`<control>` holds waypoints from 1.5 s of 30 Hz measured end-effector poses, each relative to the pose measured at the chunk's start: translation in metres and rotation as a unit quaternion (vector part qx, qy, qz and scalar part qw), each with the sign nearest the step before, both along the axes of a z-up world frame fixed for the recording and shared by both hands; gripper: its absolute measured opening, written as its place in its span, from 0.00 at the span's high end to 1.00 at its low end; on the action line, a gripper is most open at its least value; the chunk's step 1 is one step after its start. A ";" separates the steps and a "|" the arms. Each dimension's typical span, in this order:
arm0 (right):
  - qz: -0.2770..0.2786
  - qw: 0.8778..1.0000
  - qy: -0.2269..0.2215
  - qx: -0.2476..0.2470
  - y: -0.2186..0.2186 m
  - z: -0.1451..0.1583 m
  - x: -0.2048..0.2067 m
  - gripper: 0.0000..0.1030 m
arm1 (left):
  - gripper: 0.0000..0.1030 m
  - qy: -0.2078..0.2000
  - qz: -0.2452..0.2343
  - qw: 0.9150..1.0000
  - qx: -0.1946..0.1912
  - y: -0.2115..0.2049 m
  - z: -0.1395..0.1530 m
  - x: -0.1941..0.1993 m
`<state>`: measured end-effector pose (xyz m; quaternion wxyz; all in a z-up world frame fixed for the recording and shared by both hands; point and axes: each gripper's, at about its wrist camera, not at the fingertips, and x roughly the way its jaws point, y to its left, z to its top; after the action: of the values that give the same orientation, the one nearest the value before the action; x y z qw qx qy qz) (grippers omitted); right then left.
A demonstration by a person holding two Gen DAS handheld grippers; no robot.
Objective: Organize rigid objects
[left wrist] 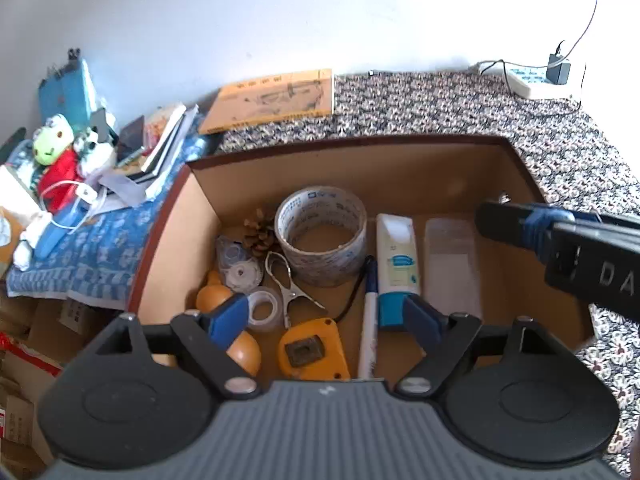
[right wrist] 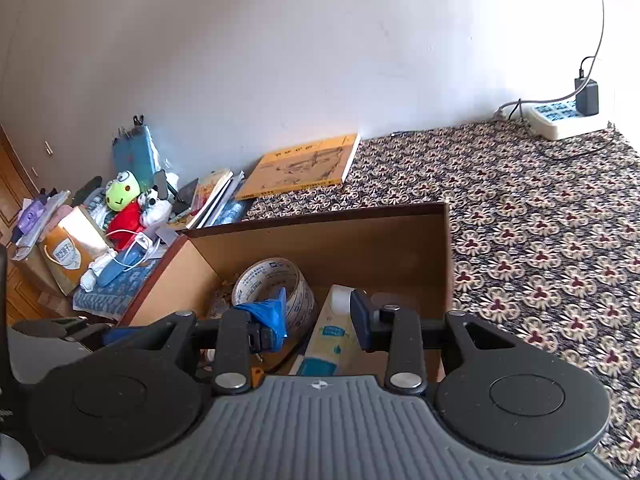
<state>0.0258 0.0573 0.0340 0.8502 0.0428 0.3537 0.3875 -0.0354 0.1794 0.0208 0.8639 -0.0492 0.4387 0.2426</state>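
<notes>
Below left hand-held gripper [left wrist: 326, 320], tape measure [left wrist: 311, 350] lies.

Matt brown cardboard box [left wrist: 400, 184] beneath the jaws; ahead of them a glossy printed tape roll [left wrist: 321, 236], smooth plastic tube [left wrist: 397, 260], shiny metal clip [left wrist: 286, 280]; woven patterned carpet [right wrist: 540, 248] beyond.

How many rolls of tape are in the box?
2: a big printed roll at the back middle, and a small clear roll front left beside the metal clip. Others may be hidden.
</notes>
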 end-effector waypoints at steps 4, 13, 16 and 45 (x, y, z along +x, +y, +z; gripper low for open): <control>0.008 1.000 -0.012 0.001 -0.021 0.008 -0.010 0.82 | 0.18 -0.004 0.004 1.000 0.007 -0.021 0.011 -0.006; -0.029 0.999 -0.023 -0.002 -0.083 0.009 -0.020 0.83 | 0.17 0.015 -0.020 0.999 0.034 -0.088 0.014 -0.009; -0.038 0.999 -0.019 -0.005 -0.103 0.006 -0.023 0.83 | 0.17 0.017 -0.036 0.999 0.033 -0.109 0.011 -0.007; -0.171 0.980 0.053 -0.087 -0.210 -0.034 -0.051 0.83 | 0.17 0.096 -0.171 0.980 -0.044 -0.220 -0.037 0.011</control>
<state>-0.0250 -0.1527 0.0002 0.8844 0.0488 0.4184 0.2009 -0.0247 -0.0402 -0.0166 0.8434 0.0120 0.5319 0.0755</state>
